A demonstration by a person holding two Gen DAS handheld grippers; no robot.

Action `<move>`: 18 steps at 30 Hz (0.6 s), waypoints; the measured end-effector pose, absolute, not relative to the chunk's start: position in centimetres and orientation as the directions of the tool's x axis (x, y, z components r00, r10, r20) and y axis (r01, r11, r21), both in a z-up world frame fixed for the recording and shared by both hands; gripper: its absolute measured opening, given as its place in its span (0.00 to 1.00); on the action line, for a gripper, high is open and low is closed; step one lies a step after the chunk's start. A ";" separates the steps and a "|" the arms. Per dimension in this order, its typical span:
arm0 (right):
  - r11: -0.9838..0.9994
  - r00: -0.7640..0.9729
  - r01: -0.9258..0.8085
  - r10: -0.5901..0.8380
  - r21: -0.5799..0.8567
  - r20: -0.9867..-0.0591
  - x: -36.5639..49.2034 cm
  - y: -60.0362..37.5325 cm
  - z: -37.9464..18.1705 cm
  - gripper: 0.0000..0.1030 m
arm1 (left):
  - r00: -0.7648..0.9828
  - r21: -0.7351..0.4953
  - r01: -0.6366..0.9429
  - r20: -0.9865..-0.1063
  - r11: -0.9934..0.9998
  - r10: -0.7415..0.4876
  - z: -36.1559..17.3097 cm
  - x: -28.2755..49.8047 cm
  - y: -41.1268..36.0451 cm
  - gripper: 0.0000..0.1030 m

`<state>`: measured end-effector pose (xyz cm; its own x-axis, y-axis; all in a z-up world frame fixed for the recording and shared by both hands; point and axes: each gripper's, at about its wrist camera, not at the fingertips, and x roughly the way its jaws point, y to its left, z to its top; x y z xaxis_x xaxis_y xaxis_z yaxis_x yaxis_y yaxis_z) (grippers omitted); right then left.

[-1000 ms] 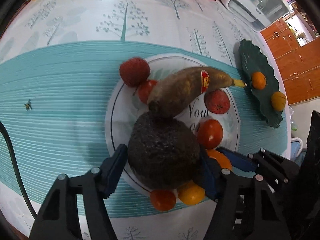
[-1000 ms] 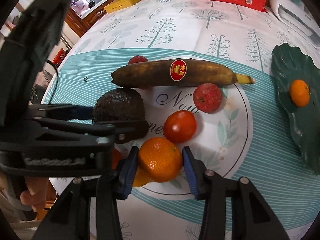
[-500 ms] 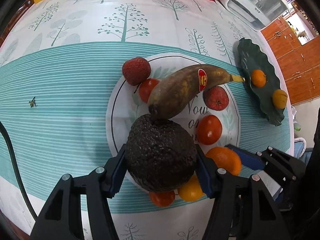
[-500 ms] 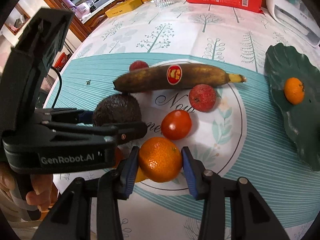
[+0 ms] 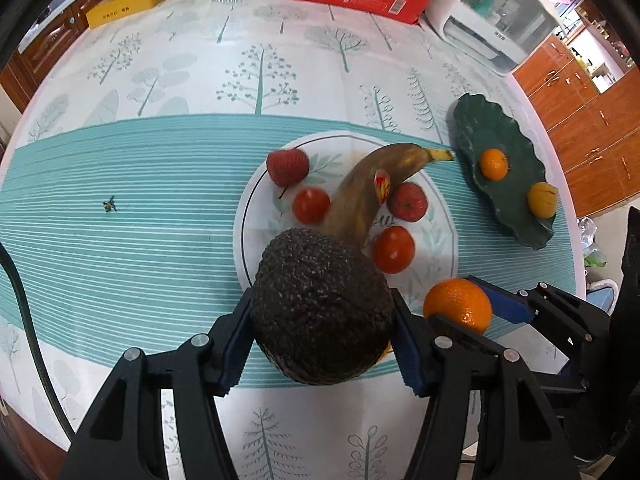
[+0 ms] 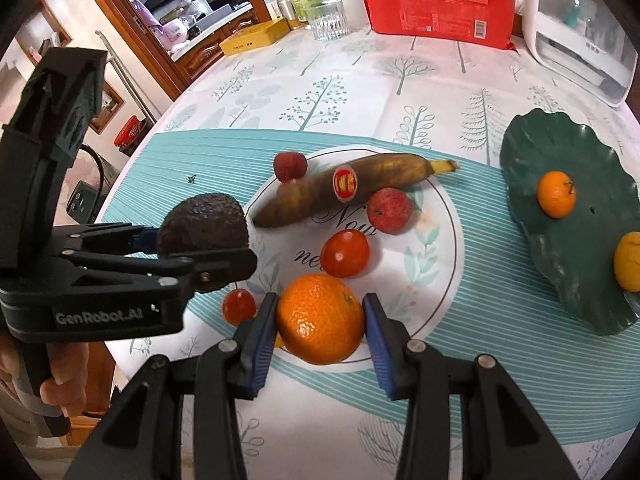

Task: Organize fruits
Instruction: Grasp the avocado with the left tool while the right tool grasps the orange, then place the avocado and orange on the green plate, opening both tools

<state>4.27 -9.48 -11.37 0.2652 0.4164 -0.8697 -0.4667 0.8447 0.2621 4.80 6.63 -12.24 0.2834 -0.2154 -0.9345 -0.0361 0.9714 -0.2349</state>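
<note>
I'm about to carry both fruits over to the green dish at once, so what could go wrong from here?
The avocado is wide and round, held only at its sides by the left tongs; it could roll out.

The two tongs sit close together; the right tongs, gripping the orange, might bump the left pair on the way.

The green dish already holds two citrus fruits, and the banana tip lies toward it, so landing room looks tight.

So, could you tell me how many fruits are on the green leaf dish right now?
2: an orange mandarin near the green leaf dish's middle, and a yellower fruit by its near edge, partly cut off in the right view.
</note>
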 end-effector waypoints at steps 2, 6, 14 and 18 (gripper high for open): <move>0.845 0.274 -0.468 0.418 0.260 -0.866 4.1 -9.7 -11.0 0.41 | 0.295 -0.233 -0.027 -0.931 0.972 -0.215 -11.6 4.6 6.3 0.58; 0.846 0.294 -0.469 0.420 0.253 -0.858 3.7 -10.4 -10.3 0.41 | 0.312 -0.232 -0.002 -0.924 0.973 -0.220 -10.4 4.3 5.1 0.58; 0.857 0.350 -0.459 0.416 0.234 -0.839 2.5 -12.4 -8.4 0.41 | 0.338 -0.220 0.065 -0.913 0.973 -0.229 -8.3 3.9 2.2 0.58; 0.869 0.379 -0.441 0.409 0.226 -0.830 2.1 -13.7 -7.6 0.41 | 0.345 -0.210 0.106 -0.909 0.972 -0.234 -7.5 4.0 0.4 0.58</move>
<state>2.12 -13.73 -7.59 0.3789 0.4088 -0.8302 -0.4409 0.8685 0.2264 3.96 0.38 -7.47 0.3448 -0.2339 -0.9091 0.1059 0.9720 -0.2099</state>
